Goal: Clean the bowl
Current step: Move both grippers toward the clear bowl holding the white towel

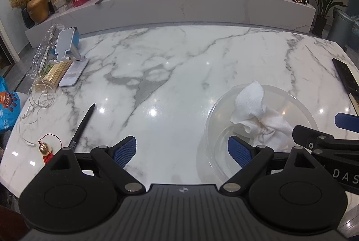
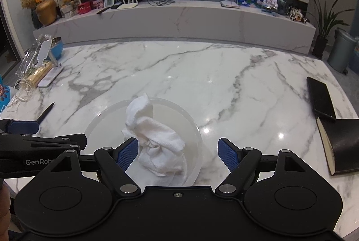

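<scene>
A clear plastic bowl [image 1: 300,106] [image 2: 107,115] stands on the white marble table near its front edge. A crumpled white cloth [image 1: 255,110] [image 2: 152,140] lies inside it and pokes above the rim. My left gripper [image 1: 182,152] is open, just left of the bowl, with only table between its blue pads; its right pad overlaps the bowl's near rim in view. My right gripper [image 2: 178,153] is open over the bowl's near right side, and the cloth's lower part shows between its pads, untouched. Each gripper shows at the edge of the other's view.
A black pen [image 1: 82,126] and a small gold bell charm [image 1: 44,147] lie at the front left. A phone stand [image 1: 67,48], skewers, earphones and a blue bowl crowd the left edge. A black phone [image 2: 320,98] and a black notebook [image 2: 341,146] lie at the right.
</scene>
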### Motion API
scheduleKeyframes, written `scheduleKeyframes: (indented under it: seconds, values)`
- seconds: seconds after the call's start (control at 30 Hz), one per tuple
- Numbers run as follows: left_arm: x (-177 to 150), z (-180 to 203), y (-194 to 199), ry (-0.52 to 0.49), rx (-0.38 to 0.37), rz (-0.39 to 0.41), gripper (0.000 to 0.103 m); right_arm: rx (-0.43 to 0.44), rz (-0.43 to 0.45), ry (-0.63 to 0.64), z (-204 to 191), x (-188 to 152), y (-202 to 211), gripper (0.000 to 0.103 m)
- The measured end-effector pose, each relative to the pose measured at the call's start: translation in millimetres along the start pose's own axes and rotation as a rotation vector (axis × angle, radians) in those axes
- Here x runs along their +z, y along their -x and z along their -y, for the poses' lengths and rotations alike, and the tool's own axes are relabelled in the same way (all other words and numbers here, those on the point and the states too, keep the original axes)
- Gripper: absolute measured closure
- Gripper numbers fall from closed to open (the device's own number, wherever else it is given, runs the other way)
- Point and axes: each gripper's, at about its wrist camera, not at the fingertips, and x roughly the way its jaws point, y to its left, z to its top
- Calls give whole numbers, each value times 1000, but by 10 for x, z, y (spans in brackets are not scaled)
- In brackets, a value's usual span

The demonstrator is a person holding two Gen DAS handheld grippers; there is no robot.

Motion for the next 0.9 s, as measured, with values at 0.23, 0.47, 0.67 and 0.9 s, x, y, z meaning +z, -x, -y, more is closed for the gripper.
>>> scheduleKeyframes:
  seconds: [0.23, 0.47, 0.67, 0.9]
  values:
    - [-10, -1, -10, -2, -8, -3, 14, 3, 0, 1, 13, 6, 7, 26]
    - [-40, -4, -18, 2, -9, -3, 14, 2, 1, -2, 24, 20, 6, 26]
    - [-39, 3, -31, 0, -9, -6, 14, 2, 4, -2, 24, 23, 20, 26]
    - [-36, 6, -43, -2, -9, -10, 14, 4, 4, 4, 21, 16, 17, 26]
